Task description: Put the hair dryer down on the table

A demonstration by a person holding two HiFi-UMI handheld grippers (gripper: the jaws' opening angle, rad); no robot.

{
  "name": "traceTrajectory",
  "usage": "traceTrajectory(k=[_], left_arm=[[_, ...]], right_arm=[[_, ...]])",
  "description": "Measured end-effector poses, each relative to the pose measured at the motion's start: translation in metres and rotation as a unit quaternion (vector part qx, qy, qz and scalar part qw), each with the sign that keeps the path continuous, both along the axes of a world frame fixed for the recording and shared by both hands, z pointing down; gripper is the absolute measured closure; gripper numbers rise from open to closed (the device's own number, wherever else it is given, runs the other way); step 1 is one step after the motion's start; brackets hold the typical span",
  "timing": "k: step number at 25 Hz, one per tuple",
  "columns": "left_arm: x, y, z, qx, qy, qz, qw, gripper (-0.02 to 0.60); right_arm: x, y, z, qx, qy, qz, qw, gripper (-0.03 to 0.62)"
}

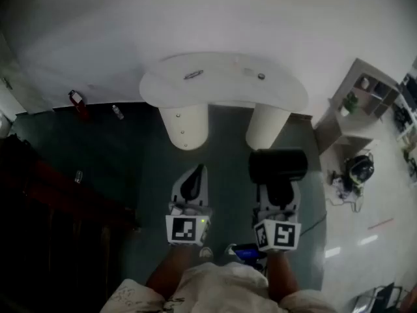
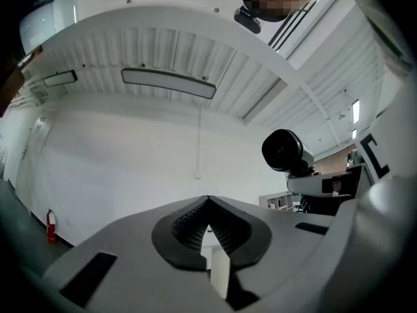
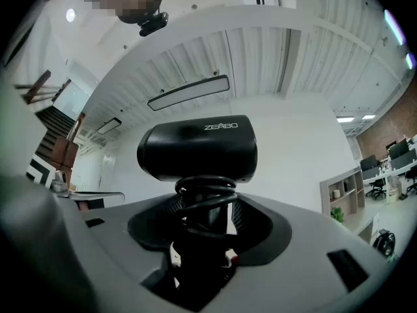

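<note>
A: Right, quick check: where's the hair dryer point(image 1: 278, 165)?

B: Up in the right claw point(image 1: 277, 189). Black body, barrel lying crosswise above the claw. The handle runs down btw the two pads, which pinch it from both sides.

A: Right gripper view agrees. The hair dryer point(image 3: 197, 149) fills the middle, and the right claw point(image 3: 203, 208) is clamped on the handle. There's a black cord point(image 3: 206, 191) looped in coils round that handle, just under the body.

B: And the tabletop point(image 1: 215, 91)?

A: White, rounded, on two fat cylinder legs point(image 1: 184, 126). The hair dryer isn't on it. It's held in the air on the near side, over the dark floor point(image 1: 130, 162), in front of the right-hand leg.

B: Left claw point(image 1: 193, 182)?

A: Pressed together, nothing in it. Left gripper view shows the left claw point(image 2: 208, 230) w/ its tips meeting in a closed V. The hair dryer point(image 2: 285, 150) shows off to its right, higher up.

B: Both claws sit side by side, pointing twd the tabletop.

A: Yep. Bkgd: red fire extinguisher point(image 1: 77, 102) by the wall at left, pale shelf unit point(image 1: 362, 100) off to the right.
</note>
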State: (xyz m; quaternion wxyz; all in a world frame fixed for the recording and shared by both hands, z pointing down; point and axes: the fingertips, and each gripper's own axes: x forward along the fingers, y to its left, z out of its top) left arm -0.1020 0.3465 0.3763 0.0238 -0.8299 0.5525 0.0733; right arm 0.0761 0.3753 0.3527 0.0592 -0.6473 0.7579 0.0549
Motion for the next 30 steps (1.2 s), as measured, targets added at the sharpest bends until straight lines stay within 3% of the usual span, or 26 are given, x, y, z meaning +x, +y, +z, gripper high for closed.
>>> traceTrajectory(k=[19, 30], left_arm=[[0.087, -0.001, 0.000, 0.010, -0.016, -0.018, 0.9997, 0.583], [0.094, -0.049, 0.009, 0.003, -0.019, -0.011, 0.9997, 0.583]], right_arm=[[0.092, -0.002, 0.018, -0.019, -0.013, -0.020, 1.000, 0.355], [0.097, -0.055, 0.026, -0.028, -0.027, -0.026, 0.999, 0.355]])
